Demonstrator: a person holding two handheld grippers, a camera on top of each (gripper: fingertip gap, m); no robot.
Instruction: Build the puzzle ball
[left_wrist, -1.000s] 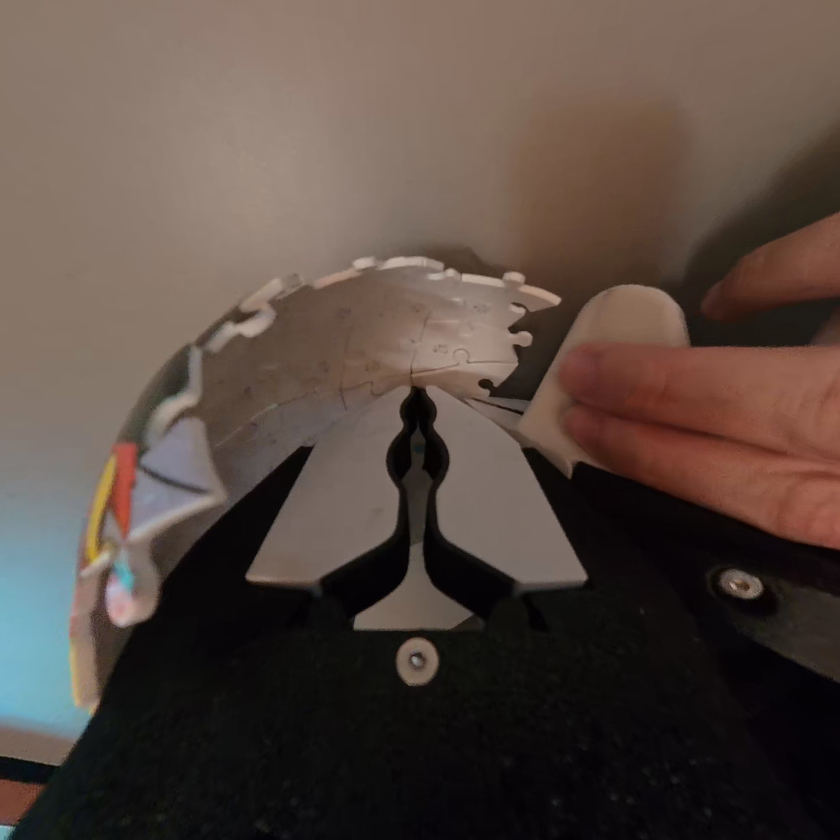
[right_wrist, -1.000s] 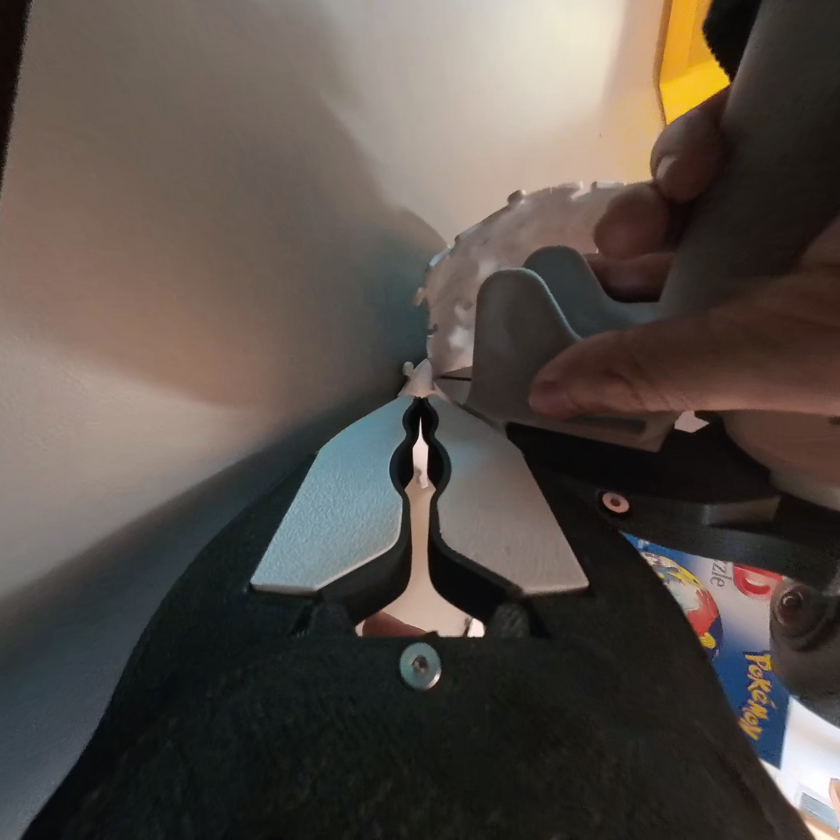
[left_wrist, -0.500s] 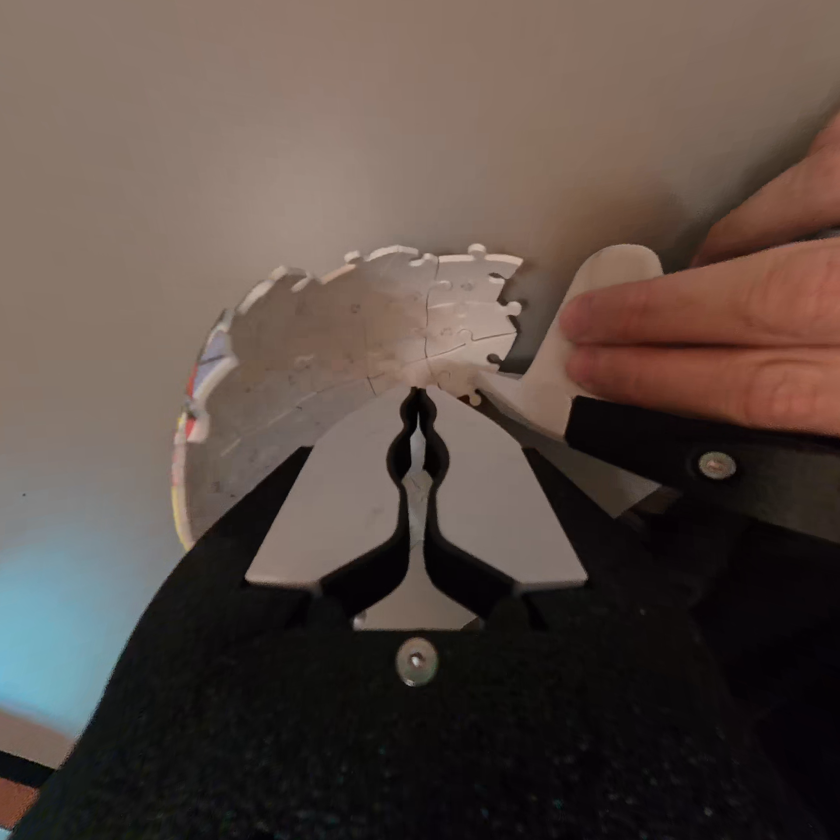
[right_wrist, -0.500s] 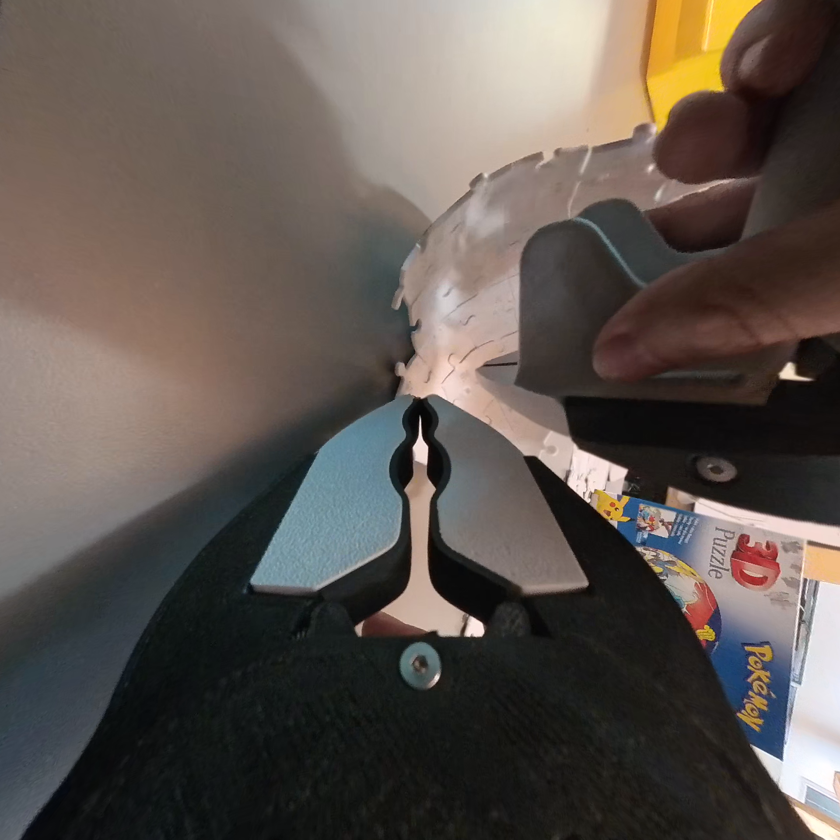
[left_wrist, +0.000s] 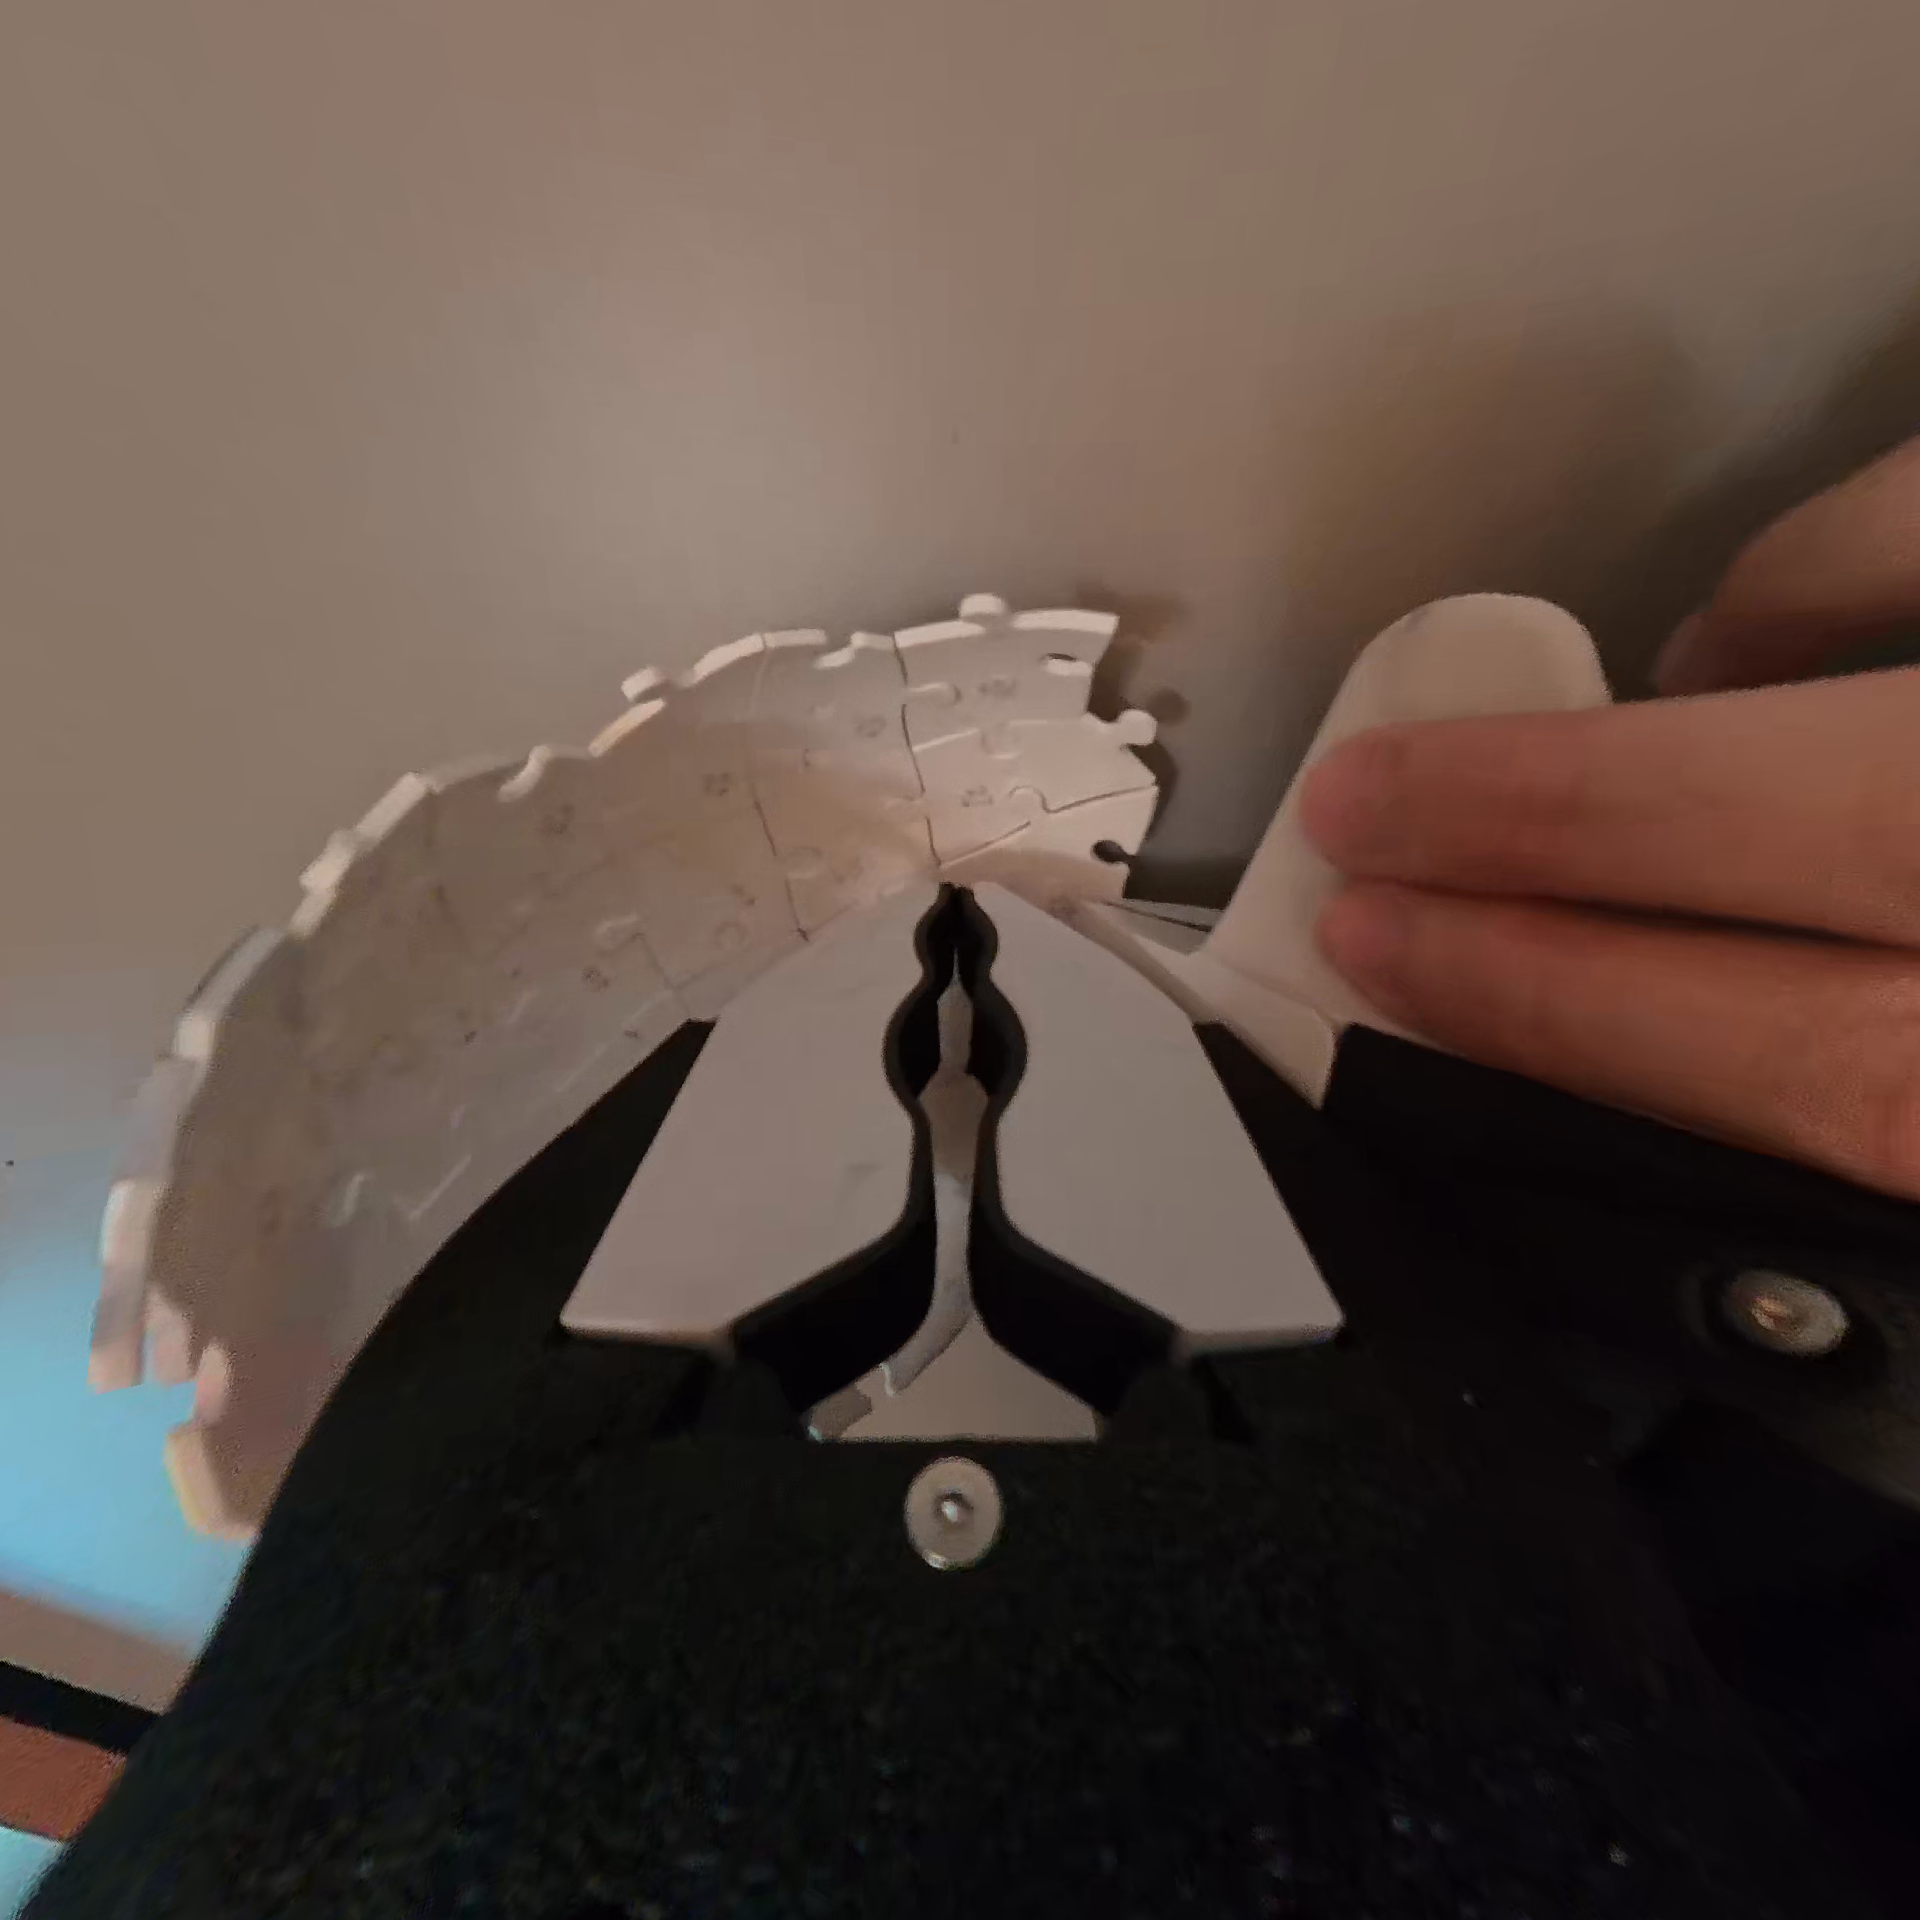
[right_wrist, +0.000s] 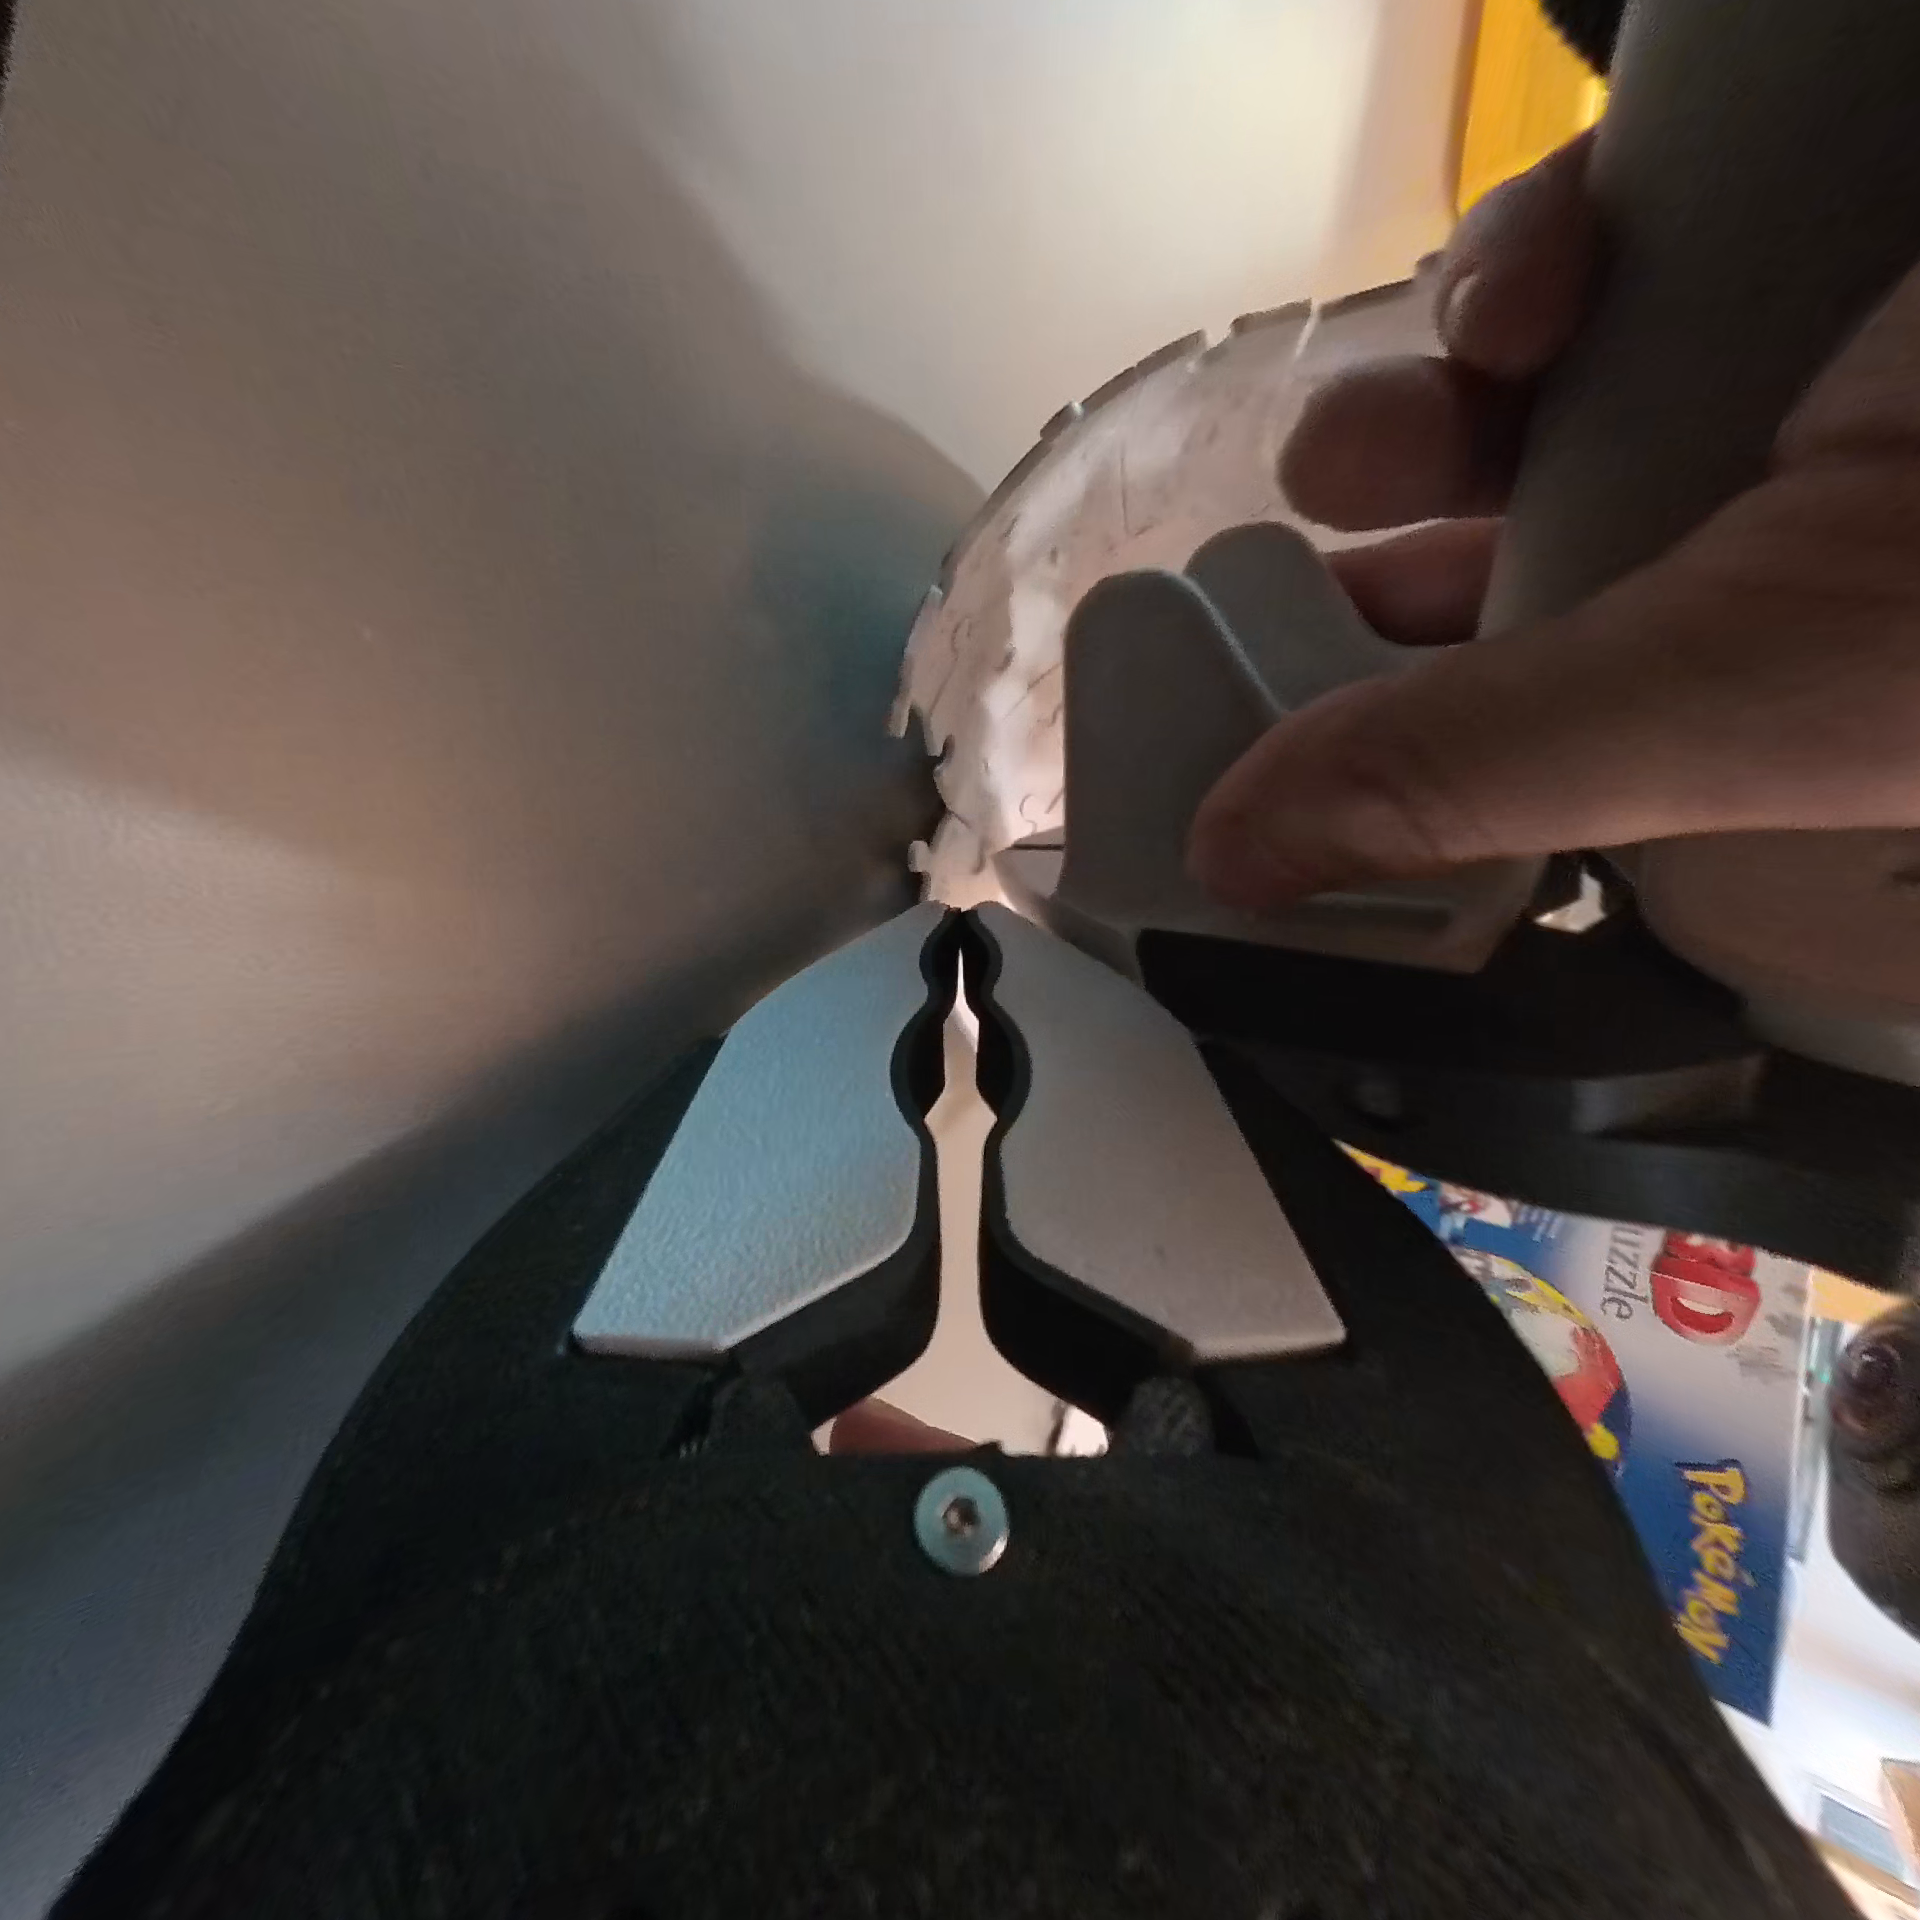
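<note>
Left wrist view: left gripper jaws pinched together on the lower edge of the half-built puzzle ball shell, white inside facing camera, fanning from 9 to 1 o'clock off the tips. Right gripper's trigger and a hand at 3 o'clock. Right wrist view: right gripper jaws closed, tips at the shell's bottom edge; grip unclear. Shell at 1 o'clock. Puzzle box at 4 o'clock, contents not visible.

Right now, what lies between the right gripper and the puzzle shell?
Nothing shows: in the right wrist view, the right gripper seems to touch the puzzle shell.
</note>
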